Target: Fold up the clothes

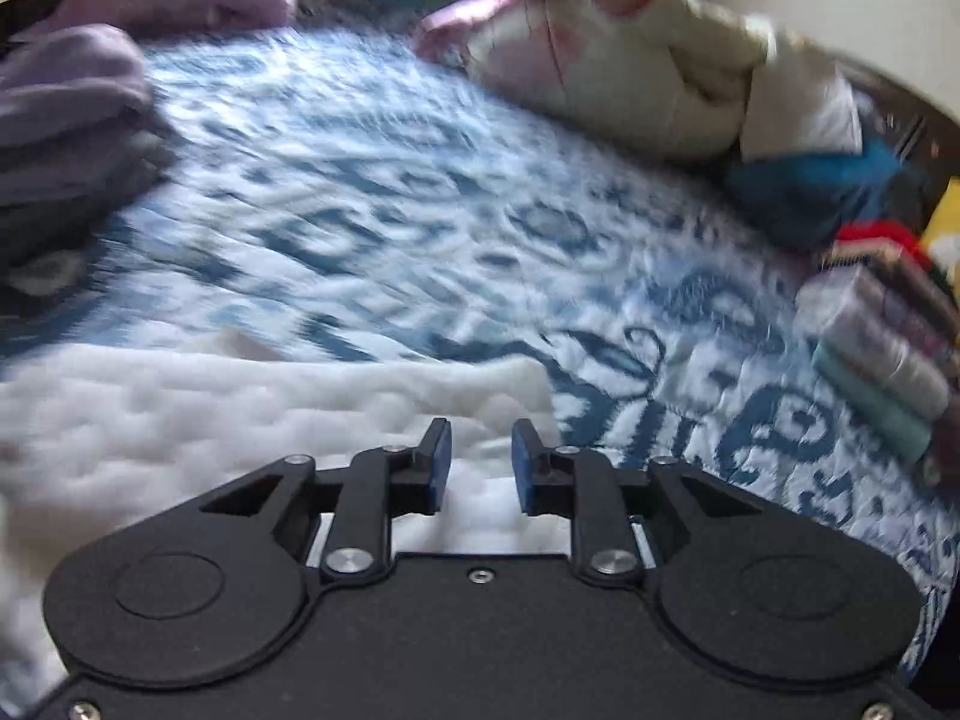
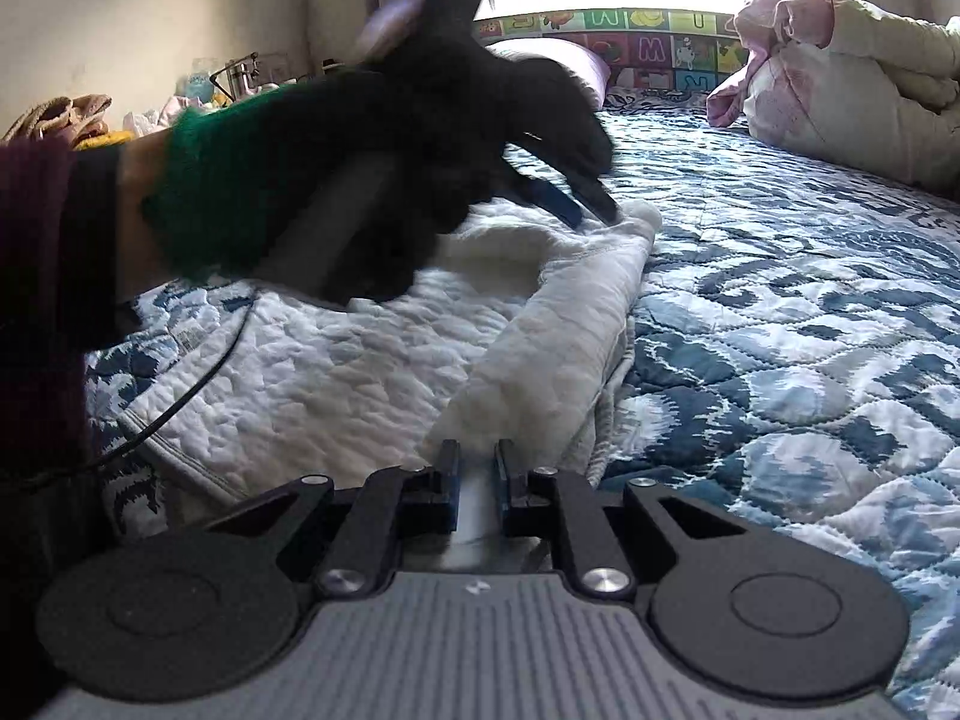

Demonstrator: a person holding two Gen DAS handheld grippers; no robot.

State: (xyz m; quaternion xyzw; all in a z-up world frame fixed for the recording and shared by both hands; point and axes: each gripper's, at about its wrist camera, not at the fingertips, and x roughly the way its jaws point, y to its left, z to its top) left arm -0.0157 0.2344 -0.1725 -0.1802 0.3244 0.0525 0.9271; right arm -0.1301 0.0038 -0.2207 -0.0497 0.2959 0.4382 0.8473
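White quilted garment lies spread on blue-patterned bedspread, one sleeve folded in. Right gripper pinches the sleeve cuff btwn its jaws. Left gripper, held by a gloved hand, is open w/ nothing in it, over the garment's far edge

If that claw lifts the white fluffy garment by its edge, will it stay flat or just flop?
The white garment will probably flop: it already lies rumpled, with one edge rolled over in soft folds. Its quilted, fleecy look suggests some bulk, though likely little weight. The right claw, closed on that rolled edge, seems unlikely to slip on such fuzzy cloth.
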